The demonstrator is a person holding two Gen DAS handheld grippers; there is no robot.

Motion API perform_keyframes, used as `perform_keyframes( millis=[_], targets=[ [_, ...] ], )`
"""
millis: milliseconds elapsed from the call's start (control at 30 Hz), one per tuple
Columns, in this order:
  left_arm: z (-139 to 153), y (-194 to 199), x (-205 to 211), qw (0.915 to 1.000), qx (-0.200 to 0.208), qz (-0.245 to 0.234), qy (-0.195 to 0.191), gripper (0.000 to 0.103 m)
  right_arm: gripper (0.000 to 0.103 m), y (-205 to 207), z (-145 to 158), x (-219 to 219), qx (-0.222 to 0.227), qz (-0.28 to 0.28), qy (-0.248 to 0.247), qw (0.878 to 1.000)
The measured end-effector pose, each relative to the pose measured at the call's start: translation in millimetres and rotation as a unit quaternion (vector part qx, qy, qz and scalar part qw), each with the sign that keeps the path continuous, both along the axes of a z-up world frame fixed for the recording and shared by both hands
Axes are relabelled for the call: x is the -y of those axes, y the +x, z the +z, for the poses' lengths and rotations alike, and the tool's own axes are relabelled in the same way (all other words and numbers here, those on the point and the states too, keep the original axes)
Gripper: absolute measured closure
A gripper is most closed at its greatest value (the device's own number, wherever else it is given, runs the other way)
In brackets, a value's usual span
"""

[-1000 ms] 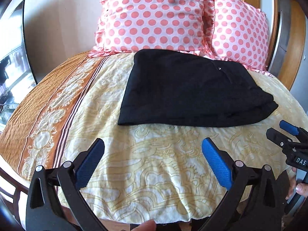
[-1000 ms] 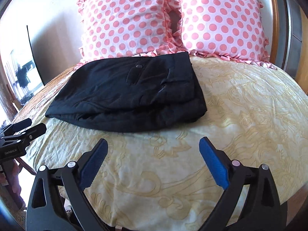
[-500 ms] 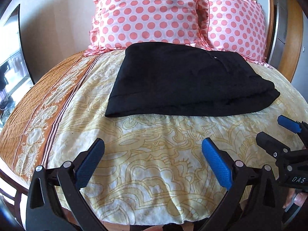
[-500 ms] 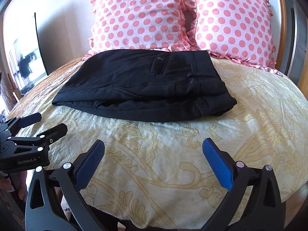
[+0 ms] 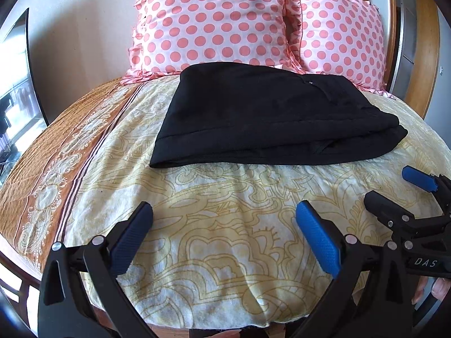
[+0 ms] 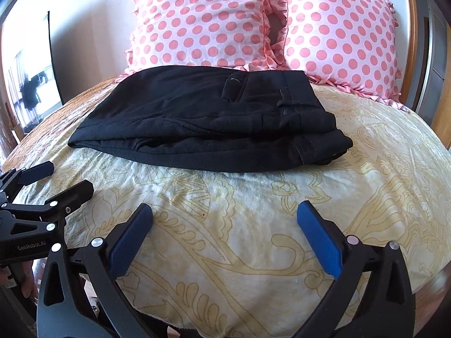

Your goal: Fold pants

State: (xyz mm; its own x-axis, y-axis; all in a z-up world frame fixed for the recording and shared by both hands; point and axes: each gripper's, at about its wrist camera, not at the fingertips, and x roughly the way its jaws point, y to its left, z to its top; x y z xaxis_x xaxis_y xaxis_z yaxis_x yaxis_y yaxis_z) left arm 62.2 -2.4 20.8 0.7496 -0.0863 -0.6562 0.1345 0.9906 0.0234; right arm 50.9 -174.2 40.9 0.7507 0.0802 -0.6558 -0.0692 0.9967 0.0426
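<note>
Plenty of bare yellow patterned bedsheet [image 6: 239, 225] between both wide-open grippers and the folded black fabric pants [image 6: 203, 121] at 12 o'clock, nothing lying across it. Blocked behind the pants by two pink polka-dot ruffled pillows [image 5: 214, 22], touching the far edge. Open sheet at 3 o'clock in the right wrist view. Left gripper [image 6: 50, 181] crowding in at 9 o'clock, right gripper [image 5: 400, 186] at 3 in the left view.

Left gripper [image 5: 222, 222] & right gripper [image 6: 224, 221]: black frames, blue ribbed pads, silver rivets, white lettering
</note>
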Motion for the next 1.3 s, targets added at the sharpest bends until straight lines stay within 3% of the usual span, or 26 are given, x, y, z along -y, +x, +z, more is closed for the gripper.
perform_keyframes(
  millis=[1300],
  targets=[
    [-0.5,-0.9,-0.8,1.0000,0.000,0.002,0.000,0.002,0.001,-1.1,-0.3,0.5,0.004,-0.008,0.001,1.000]
  ],
)
